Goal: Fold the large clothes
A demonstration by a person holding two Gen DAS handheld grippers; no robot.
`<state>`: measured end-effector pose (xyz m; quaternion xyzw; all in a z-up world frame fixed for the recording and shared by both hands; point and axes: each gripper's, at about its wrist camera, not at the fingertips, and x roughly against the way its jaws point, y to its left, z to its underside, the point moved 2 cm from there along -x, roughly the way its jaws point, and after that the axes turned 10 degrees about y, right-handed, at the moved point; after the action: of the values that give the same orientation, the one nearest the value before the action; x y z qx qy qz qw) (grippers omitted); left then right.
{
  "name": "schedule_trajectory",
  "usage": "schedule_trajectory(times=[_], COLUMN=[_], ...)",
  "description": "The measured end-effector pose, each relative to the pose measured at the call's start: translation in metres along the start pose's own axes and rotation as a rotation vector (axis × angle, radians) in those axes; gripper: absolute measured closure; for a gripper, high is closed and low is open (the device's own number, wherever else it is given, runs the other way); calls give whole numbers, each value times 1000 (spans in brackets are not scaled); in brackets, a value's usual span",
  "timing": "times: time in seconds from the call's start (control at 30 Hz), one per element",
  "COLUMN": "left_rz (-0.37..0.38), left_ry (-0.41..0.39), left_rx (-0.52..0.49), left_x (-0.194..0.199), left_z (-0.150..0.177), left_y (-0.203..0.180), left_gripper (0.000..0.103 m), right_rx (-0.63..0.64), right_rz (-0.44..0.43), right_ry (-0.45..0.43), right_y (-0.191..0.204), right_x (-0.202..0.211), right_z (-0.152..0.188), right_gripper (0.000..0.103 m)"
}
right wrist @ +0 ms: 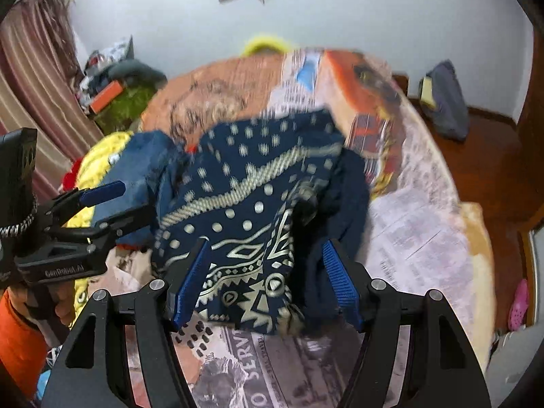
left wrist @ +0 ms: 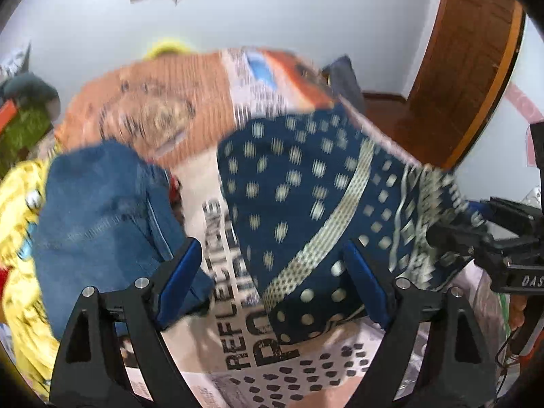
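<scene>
Beside patterned garment (right wrist: 248, 183), crumpled jeans (right wrist: 142, 166) on bedspread (right wrist: 414, 224)

At six o'clock in our left wrist view, the left gripper (left wrist: 278, 282) shows black triangular-cutout arms, silver screw heads and blue ribbed finger pads (left wrist: 180, 282). Our right gripper (right wrist: 268, 282) looks the same. At eight o'clock in the right wrist view, white "GenRobot.AI" lettering, a braided cord and an orange sleeve (right wrist: 17, 336) appear.
</scene>
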<state>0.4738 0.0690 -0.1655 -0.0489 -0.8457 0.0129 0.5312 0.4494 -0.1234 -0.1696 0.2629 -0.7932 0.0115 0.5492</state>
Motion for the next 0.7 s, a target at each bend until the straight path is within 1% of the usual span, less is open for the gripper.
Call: schedule_trajectory(times=[0.1, 0.2, 0.3, 0.4, 0.5, 0.6, 0.7], left_rz=[30, 48, 14, -18, -43, -73, -90], left_ry=[14, -7, -8, -15, -26, -35, -53], left_rx=[20, 30, 13, -1, 20, 27, 18], left_x=[-18, -20, -22, -20, -12, -4, 4], left_z=[11, 18, 24, 29, 32, 37, 38], left_y=[5, 11, 15, 17, 24, 30, 35], left_gripper=[17, 15, 14, 14, 14, 15, 15], right_rx=[-19, -19, -33, -51, -80, -110, -95], right_rz=[36, 96, 114, 129, 158, 236, 236], right_ry=[28, 58, 90, 62, 31, 51, 52], right_y=[-13, -30, -47, -58, -68, -79, -84], right_x=[-15, -25, -30, -20, -7, -3, 6], right_z=[1, 5, 12, 21, 31, 40, 47], right_gripper=[39, 39, 39, 37, 36, 36, 36])
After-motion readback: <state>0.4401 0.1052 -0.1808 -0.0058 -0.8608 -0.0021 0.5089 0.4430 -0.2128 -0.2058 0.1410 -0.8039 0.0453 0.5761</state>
